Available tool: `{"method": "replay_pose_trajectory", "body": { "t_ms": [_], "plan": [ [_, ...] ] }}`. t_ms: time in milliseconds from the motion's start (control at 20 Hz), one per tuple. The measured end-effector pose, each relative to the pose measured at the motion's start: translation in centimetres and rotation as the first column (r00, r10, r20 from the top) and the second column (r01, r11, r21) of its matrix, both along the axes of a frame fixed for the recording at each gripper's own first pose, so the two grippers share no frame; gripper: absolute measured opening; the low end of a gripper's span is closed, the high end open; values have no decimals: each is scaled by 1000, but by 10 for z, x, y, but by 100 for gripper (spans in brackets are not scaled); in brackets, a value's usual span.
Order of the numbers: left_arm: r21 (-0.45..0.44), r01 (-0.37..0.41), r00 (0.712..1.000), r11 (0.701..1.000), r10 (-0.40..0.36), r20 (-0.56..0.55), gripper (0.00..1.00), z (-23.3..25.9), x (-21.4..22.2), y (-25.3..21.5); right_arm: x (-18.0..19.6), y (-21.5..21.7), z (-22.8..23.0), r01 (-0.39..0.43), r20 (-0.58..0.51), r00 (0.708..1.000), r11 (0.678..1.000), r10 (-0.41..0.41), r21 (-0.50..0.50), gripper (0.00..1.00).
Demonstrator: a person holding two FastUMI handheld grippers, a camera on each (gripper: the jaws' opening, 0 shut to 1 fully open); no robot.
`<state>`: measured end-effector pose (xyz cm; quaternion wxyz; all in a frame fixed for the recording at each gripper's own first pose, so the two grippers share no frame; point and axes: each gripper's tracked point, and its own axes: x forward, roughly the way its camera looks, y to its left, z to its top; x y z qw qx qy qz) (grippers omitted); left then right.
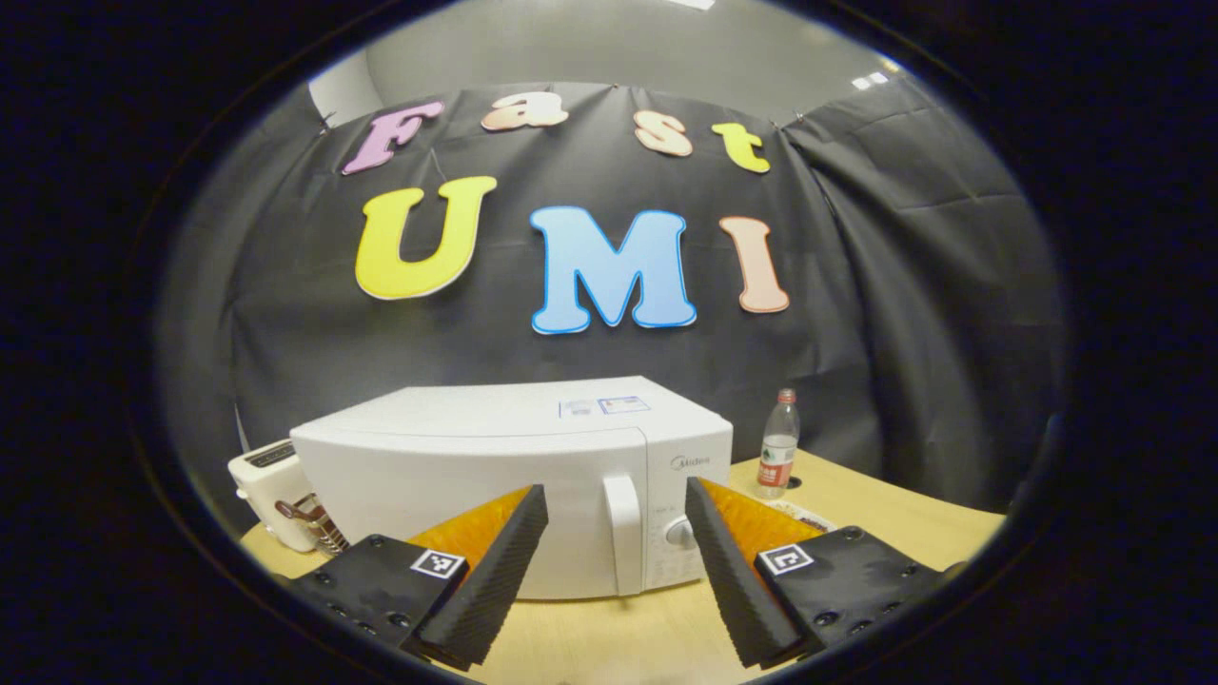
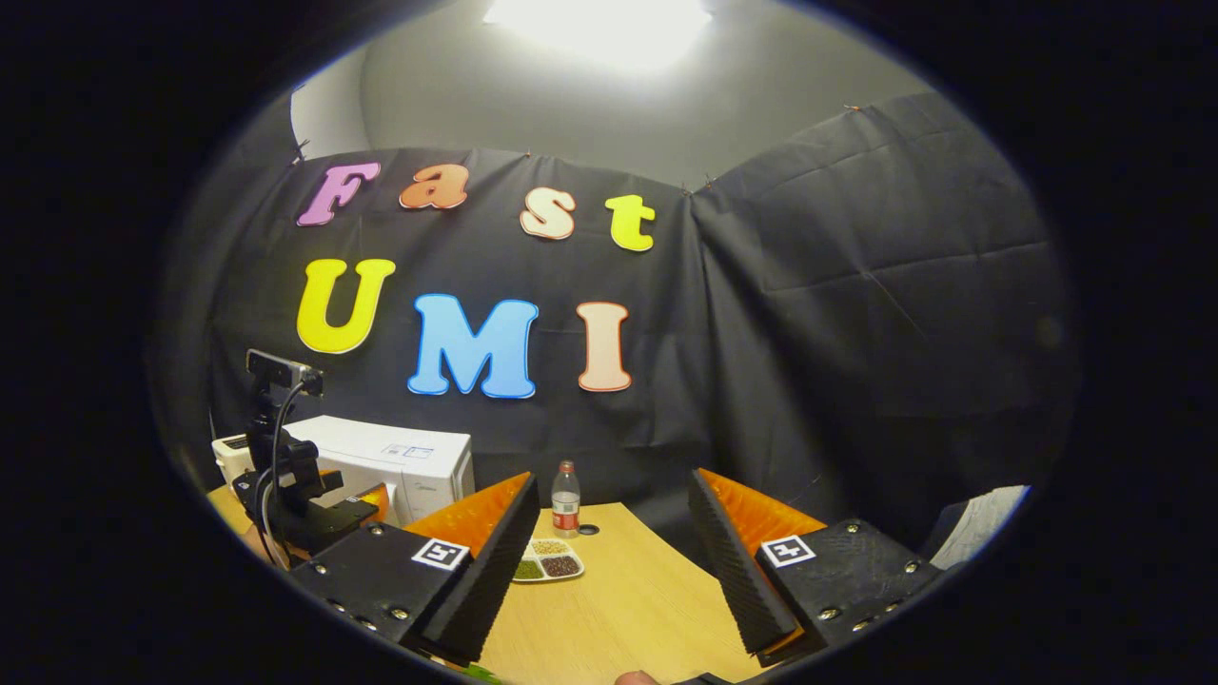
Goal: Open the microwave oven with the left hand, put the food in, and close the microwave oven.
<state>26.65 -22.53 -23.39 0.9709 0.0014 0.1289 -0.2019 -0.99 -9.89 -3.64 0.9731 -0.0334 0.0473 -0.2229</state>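
The white microwave oven (image 1: 514,476) stands on the wooden table with its door closed and its vertical handle (image 1: 623,533) facing me. My left gripper (image 1: 617,561) is open in front of that door, the handle showing between its fingers, a short way off. In the right gripper view the microwave (image 2: 400,461) sits at the far left. A white divided tray of food (image 2: 547,561) lies on the table ahead of my open right gripper (image 2: 609,552), which holds nothing. The left gripper with its camera mount (image 2: 295,476) shows at the left, before the microwave.
A clear water bottle with a red label (image 1: 778,447) stands to the right of the microwave, also the bottle (image 2: 565,500) behind the tray. A white toaster (image 1: 271,490) sits left of the microwave. The wooden table (image 2: 628,599) stretches forward; black cloth walls close in behind.
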Motion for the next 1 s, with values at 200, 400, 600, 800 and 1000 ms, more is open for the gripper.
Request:
{"method": "replay_pose_trajectory", "body": {
  "t_ms": [200,400,600,800,1000],
  "plan": [
    [42,19,998,999,-16,-65,96,-45,15,-17,-11,-6,-3,60,-26,998,998,-61,-21,96],
    [70,35,997,997,-30,-77,92,-67,25,-27,-16,-4,-7,77,-45,996,997,-79,-28,96],
    [81,38,994,996,-30,-102,63,-78,31,-31,-18,-2,-9,74,-56,995,996,-77,-44,95],
    [80,18,994,997,-9,-112,37,-79,30,-29,-27,-5,-10,77,-64,995,996,-79,-42,95],
    [102,8,993,995,5,-120,25,-79,30,-28,-35,-10,-6,74,-62,995,996,-77,-41,95]
  ]
}}
